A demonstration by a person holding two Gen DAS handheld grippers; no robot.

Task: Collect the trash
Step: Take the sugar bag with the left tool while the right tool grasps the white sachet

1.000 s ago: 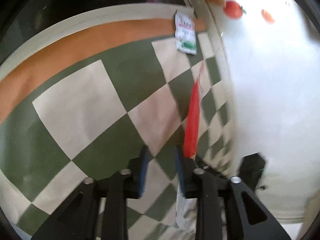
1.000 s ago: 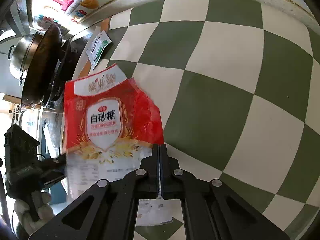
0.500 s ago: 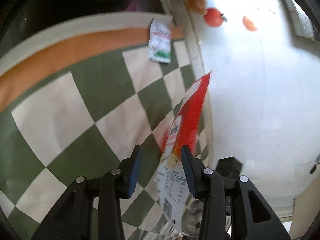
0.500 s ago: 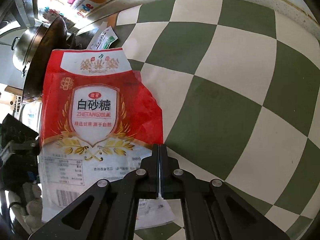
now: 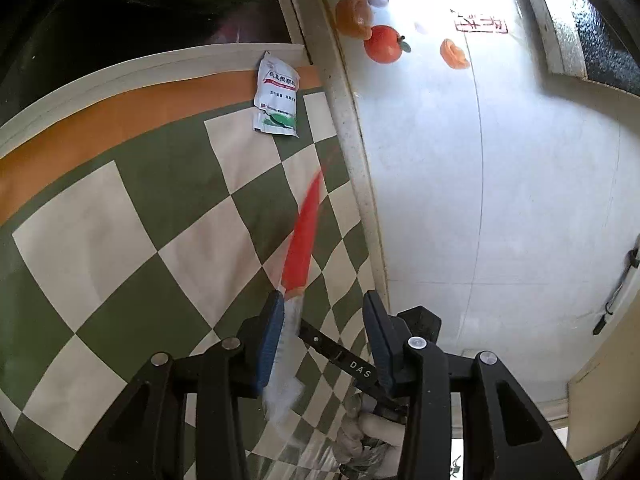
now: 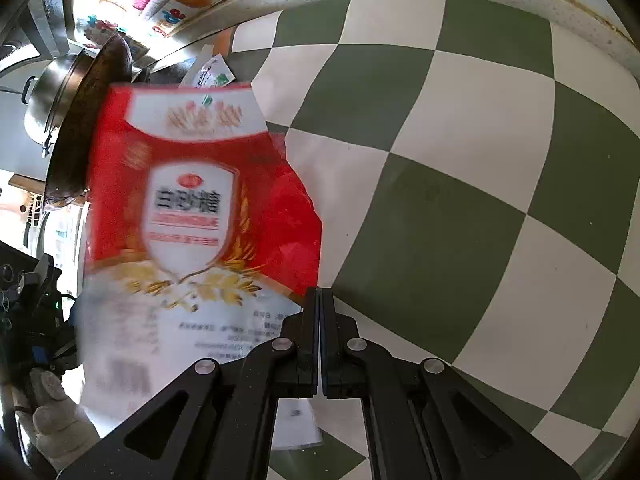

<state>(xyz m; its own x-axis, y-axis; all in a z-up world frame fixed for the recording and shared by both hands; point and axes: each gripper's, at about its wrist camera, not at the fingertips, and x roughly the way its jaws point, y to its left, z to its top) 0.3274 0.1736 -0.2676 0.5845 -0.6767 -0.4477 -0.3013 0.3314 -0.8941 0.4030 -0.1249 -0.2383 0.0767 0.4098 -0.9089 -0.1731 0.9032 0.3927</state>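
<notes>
A red and white sugar bag (image 6: 192,208) hangs in the air over the green and white checked cloth (image 6: 440,220), blurred by motion. My right gripper (image 6: 320,304) is shut, and it pinches the bag's lower right edge. In the left wrist view the bag (image 5: 302,240) shows edge-on. It stands between the jaws of my left gripper (image 5: 326,332) and lies against the left blue pad (image 5: 274,332), with a wide gap to the other pad. A small white and green sachet (image 5: 276,100) lies flat at the cloth's far edge by the orange border.
A pale wall (image 5: 500,200) with fruit decorations (image 5: 384,44) runs along the cloth's edge. A steel pot (image 6: 48,92) and a dark wok (image 6: 92,120) stand at the far left. A gloved hand (image 6: 52,416) holds the left tool.
The bag has swung and now blurs in the right view. In the left view it turned edge-on and sits against the left pad. The left view tilted up toward the wall.
</notes>
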